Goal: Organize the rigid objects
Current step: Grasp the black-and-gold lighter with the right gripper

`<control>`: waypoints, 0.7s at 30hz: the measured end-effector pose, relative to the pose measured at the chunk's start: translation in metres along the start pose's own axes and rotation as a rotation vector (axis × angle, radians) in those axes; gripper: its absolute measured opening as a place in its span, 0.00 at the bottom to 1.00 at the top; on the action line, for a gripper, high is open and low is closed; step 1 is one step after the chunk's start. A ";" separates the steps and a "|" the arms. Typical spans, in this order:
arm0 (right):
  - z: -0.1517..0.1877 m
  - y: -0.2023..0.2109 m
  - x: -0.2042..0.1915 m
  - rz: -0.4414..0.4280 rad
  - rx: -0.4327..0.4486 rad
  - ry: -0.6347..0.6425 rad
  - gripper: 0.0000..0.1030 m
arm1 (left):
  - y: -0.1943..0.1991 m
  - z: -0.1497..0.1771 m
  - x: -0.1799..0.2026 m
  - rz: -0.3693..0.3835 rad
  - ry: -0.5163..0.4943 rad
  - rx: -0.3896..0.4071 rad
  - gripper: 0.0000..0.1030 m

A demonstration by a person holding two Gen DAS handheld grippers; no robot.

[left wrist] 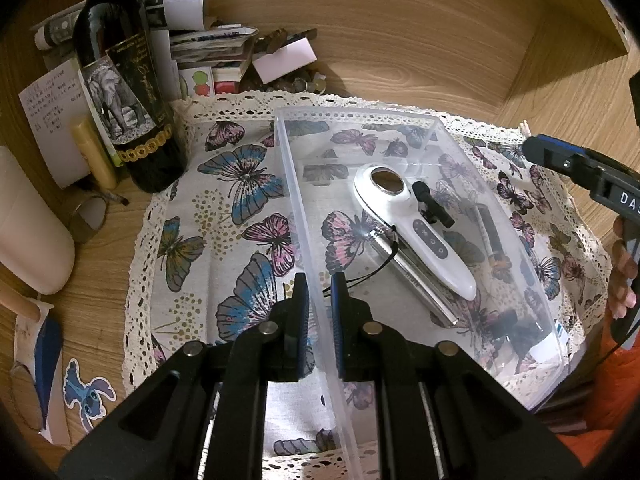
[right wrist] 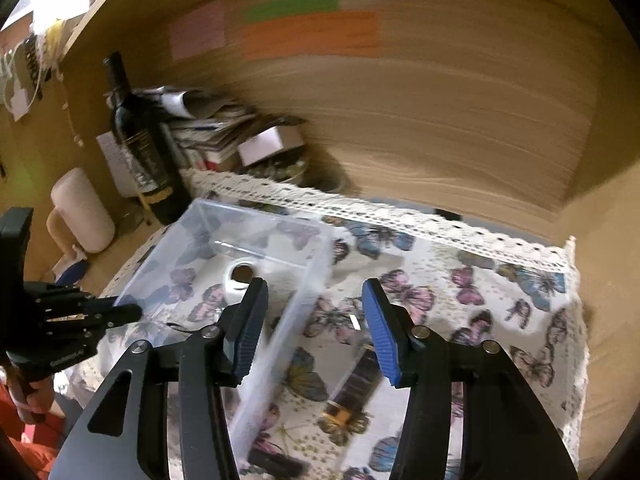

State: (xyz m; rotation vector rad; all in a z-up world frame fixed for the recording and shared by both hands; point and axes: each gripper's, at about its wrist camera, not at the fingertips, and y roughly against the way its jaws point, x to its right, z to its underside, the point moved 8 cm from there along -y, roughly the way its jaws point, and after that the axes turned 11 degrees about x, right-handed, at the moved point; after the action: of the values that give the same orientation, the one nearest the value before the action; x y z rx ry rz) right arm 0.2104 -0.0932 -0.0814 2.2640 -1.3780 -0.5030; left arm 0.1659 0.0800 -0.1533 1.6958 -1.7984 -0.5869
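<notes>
A clear plastic box stands on a butterfly-print cloth. Inside it lie a white handheld device, a silver metal tube and a small black clip part. My left gripper straddles the box's left wall, its jaws narrowly apart. My right gripper is open and empty above the box's right wall. A dark cylinder with a gold band lies on the cloth beside the box; it shows through the wall in the left wrist view. The right wrist view is motion-blurred.
A dark wine bottle stands at the back left beside a yellow tube, a pale cylinder and a metal ring. Papers and small boxes pile against the wooden back wall. A cartoon sticker lies front left.
</notes>
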 end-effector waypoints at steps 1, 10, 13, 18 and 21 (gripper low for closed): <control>0.002 0.001 0.005 0.010 -0.004 -0.006 0.46 | 0.000 0.000 0.000 0.000 0.000 0.000 0.11; 0.049 -0.021 0.028 0.054 -0.141 -0.031 0.49 | 0.000 0.001 0.002 -0.004 -0.002 -0.012 0.11; 0.068 -0.035 0.031 0.027 -0.205 -0.065 0.49 | -0.001 0.001 0.002 -0.006 -0.001 -0.013 0.11; 0.094 -0.053 0.035 0.014 -0.288 -0.094 0.49 | -0.002 0.001 0.003 -0.009 -0.001 -0.012 0.11; 0.100 -0.055 0.037 0.056 -0.276 -0.055 0.31 | -0.003 0.001 0.002 -0.012 0.000 -0.013 0.11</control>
State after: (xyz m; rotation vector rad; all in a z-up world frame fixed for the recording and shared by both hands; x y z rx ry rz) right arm 0.2154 -0.1219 -0.1980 1.9985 -1.3049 -0.6959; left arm 0.1675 0.0771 -0.1563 1.6992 -1.7815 -0.6028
